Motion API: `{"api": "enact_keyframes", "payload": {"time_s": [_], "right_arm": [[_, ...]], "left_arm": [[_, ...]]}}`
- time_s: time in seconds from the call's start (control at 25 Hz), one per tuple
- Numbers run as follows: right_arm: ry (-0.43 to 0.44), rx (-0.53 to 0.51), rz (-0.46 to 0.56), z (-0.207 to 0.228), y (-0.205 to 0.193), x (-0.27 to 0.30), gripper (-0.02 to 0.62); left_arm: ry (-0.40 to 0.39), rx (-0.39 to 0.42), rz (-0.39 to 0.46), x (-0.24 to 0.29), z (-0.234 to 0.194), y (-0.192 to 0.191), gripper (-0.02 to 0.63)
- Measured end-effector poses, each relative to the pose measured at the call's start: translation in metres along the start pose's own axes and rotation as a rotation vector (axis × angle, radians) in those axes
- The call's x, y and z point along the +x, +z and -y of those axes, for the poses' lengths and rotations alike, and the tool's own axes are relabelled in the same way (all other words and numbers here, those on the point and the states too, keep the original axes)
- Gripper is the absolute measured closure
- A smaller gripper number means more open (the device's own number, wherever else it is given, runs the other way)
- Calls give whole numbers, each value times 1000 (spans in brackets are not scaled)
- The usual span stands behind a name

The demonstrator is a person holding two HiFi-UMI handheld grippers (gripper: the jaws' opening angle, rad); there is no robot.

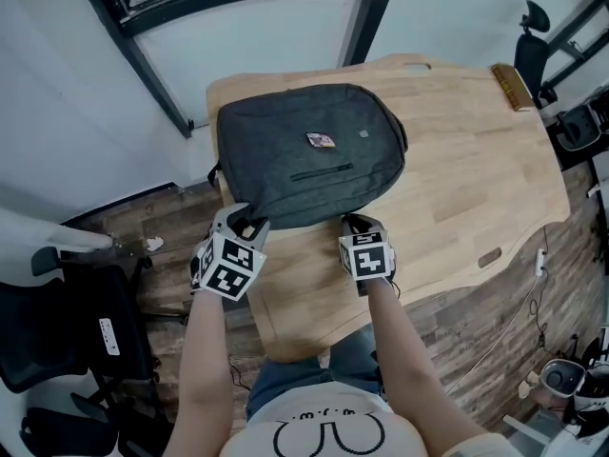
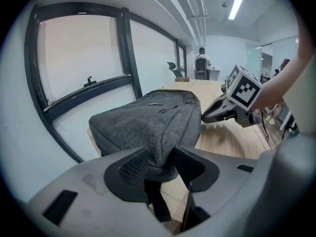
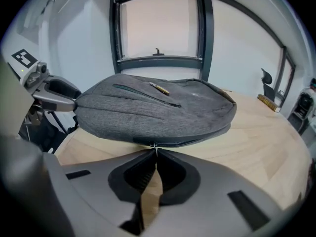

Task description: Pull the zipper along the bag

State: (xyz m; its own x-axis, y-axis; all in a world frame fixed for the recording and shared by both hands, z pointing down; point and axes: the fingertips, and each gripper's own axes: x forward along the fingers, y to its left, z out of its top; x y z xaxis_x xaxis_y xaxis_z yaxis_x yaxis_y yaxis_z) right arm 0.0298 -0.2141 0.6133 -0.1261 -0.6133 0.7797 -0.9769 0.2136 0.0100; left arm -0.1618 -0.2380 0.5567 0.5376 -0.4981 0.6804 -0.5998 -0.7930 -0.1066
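Closest to me is the right gripper point(image 3: 155, 152). Its jaws are pressed together, and between their tips they pinch the small metal zipper pull point(image 3: 155, 146) at the near edge of the grey backpack point(image 1: 304, 155). The left gripper point(image 2: 160, 157) stands at the near left corner of the same backpack. Its jaws are wide apart, but the padded corner fills the space between them and the pads press on the fabric, so I read it as a hold. A black strap point(image 2: 157, 201) hangs down under this corner.

The backpack lies flat on the wooden tabletop point(image 1: 476, 160), front side up, with its near edge toward me.

I judge the backpack to be soft and rather light. It looks flat, so probably almost empty. On this smooth wood it will slide and wrinkle if I only pull the zipper, so the left hold on the corner must work as an anchor and keep the fabric stretched.

The pull is thin and hard, and I think it can slip out from the pads easily. The zipper track point(image 3: 197, 141) bends around the edge, so I should draw the pull along this line and not lift it away.
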Motion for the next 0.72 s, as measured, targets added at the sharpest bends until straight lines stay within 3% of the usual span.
{"api": "enact_keyframes", "payload": {"time_s": [0.16,0.28,0.44,0.72], "right_arm": [[17,47,-12,34,-8,-4,532],[53,-37,-26,49,-9,-6,531],[90,-76,-38,73,-5,-4,531],[201,-272,-66,109,4,3,525]], "left_arm": [[-35,19,-1,-4,-5,-5,433],[-65,28,-3,-8,-6,-4,433],[-89,17,-11,-7,-10,-6,436],[-96,28,-3,-6,-9,-8,440]]}}
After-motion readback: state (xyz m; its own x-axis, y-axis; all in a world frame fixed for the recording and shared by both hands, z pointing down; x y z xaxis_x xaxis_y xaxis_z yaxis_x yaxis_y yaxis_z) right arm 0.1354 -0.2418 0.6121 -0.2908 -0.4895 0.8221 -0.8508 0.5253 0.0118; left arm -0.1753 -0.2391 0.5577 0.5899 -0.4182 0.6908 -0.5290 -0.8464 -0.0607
